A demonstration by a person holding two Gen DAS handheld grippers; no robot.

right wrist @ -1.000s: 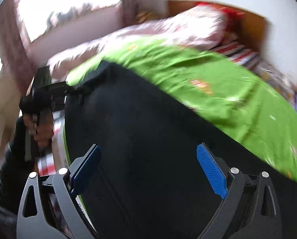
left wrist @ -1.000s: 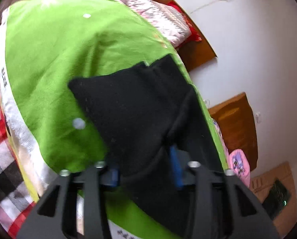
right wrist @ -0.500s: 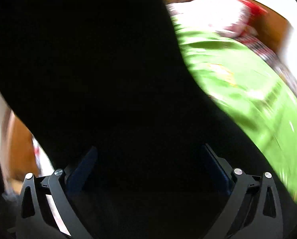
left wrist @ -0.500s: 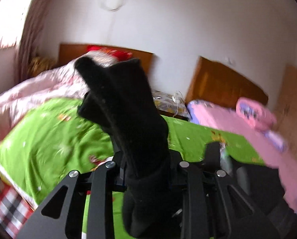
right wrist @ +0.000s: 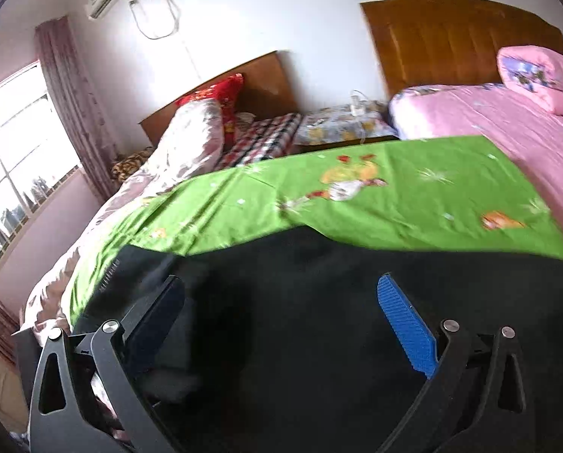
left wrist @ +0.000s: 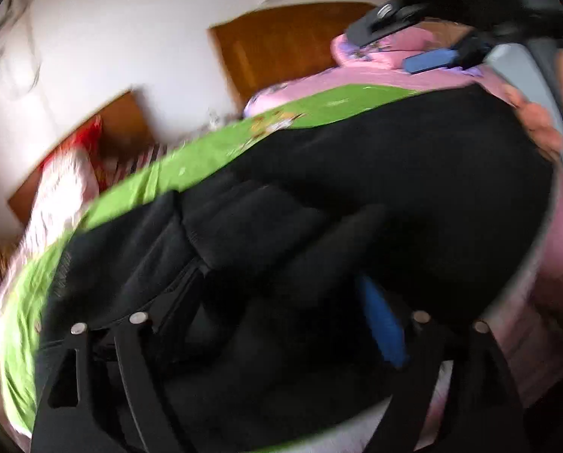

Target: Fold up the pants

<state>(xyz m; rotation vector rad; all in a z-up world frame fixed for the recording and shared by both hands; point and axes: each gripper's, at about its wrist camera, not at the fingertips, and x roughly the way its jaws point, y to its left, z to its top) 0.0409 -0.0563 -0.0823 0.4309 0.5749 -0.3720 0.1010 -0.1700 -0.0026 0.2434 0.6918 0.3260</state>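
Note:
The black pants (left wrist: 376,188) lie spread on the green sheet (left wrist: 191,166), with folds bunched near me. My left gripper (left wrist: 281,324) is low over them with fabric piled between its fingers; one blue pad (left wrist: 381,324) shows, the other is hidden, so its grip is unclear. In the right wrist view the pants (right wrist: 319,321) fill the lower half. My right gripper (right wrist: 281,324) is open wide just above them and holds nothing. It also shows in the left wrist view (left wrist: 432,60), held by a hand at the top right.
The green sheet (right wrist: 394,196) covers the near bed. A pink bed (right wrist: 508,120) with a rolled pink quilt (right wrist: 538,75) stands to the right, with wooden headboards (right wrist: 451,37) behind. A pale quilt (right wrist: 191,139), red pillow (right wrist: 221,90) and window (right wrist: 9,158) are left.
The left gripper has swung the lifted pants end down onto the bed, so the pants now lie flat. The right view is uncovered; the right gripper stays open.

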